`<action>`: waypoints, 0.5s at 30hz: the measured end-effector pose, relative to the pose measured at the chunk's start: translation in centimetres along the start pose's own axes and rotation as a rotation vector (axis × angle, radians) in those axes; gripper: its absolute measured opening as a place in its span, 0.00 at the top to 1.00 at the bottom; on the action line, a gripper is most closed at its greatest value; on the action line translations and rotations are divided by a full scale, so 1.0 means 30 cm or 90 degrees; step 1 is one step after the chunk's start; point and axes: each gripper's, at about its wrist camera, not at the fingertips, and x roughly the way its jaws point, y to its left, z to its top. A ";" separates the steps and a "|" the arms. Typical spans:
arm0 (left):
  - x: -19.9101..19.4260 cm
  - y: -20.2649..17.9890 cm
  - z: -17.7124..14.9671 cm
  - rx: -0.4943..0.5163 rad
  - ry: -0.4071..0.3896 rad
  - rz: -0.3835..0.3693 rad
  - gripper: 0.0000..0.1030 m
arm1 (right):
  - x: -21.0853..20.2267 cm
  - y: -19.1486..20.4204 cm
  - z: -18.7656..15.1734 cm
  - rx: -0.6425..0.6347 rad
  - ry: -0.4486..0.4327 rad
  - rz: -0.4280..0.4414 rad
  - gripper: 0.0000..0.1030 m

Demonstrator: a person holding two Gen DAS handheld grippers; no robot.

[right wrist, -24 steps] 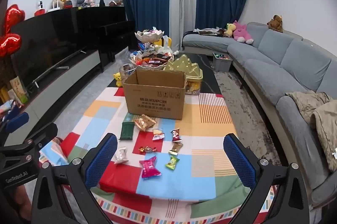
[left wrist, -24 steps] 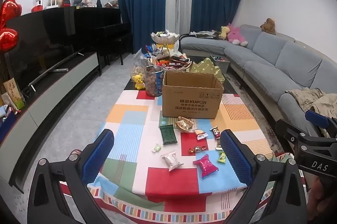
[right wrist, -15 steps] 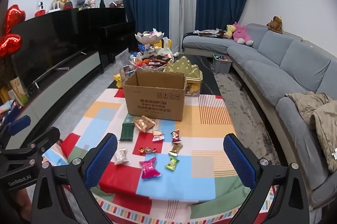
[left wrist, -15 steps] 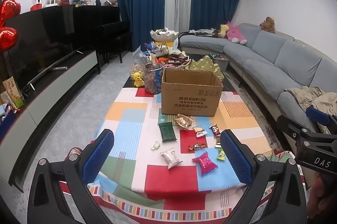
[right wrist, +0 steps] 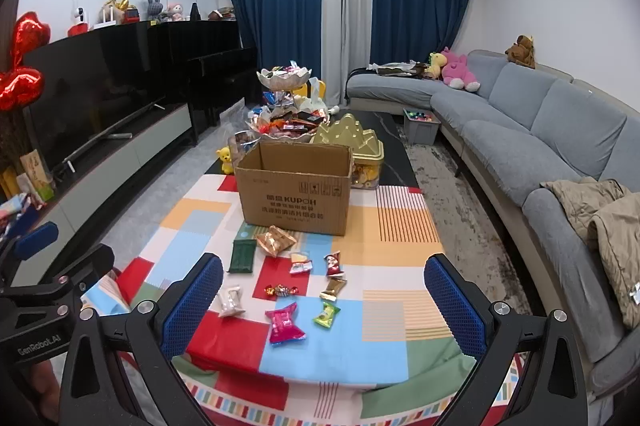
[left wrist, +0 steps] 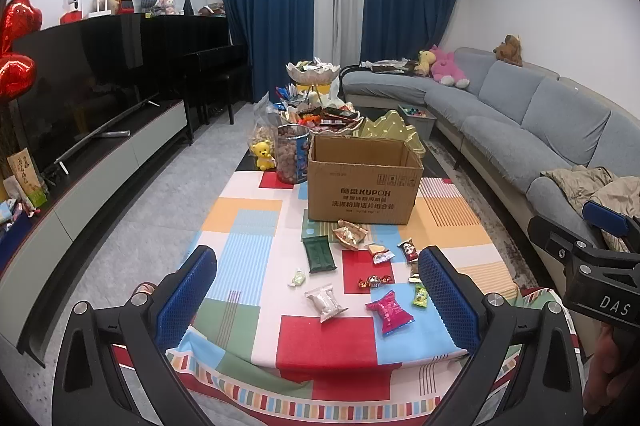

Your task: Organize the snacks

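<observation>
Wrapped snacks (left wrist: 352, 266) lie scattered on the tabletop (left wrist: 248, 226) at 6 o'clock of the open cardboard box (left wrist: 364, 185); left tongs (left wrist: 320, 302) and right tongs (right wrist: 324, 306) hover spread, empty. Best pinch one wrapper mid-body, nearest first

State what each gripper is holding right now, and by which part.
Nothing is held. The left gripper and the right gripper are both open and empty, above the near edge of the table; the snack packets lie loose on the patchwork tablecloth.
</observation>
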 end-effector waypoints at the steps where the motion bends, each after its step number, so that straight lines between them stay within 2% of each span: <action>1: 0.000 -0.001 0.001 0.000 0.000 0.000 0.00 | 0.000 0.000 0.000 0.000 0.000 0.000 0.01; 15: -0.002 -0.001 0.000 0.000 0.000 0.000 0.00 | 0.001 0.001 -0.006 -0.001 -0.003 0.000 0.01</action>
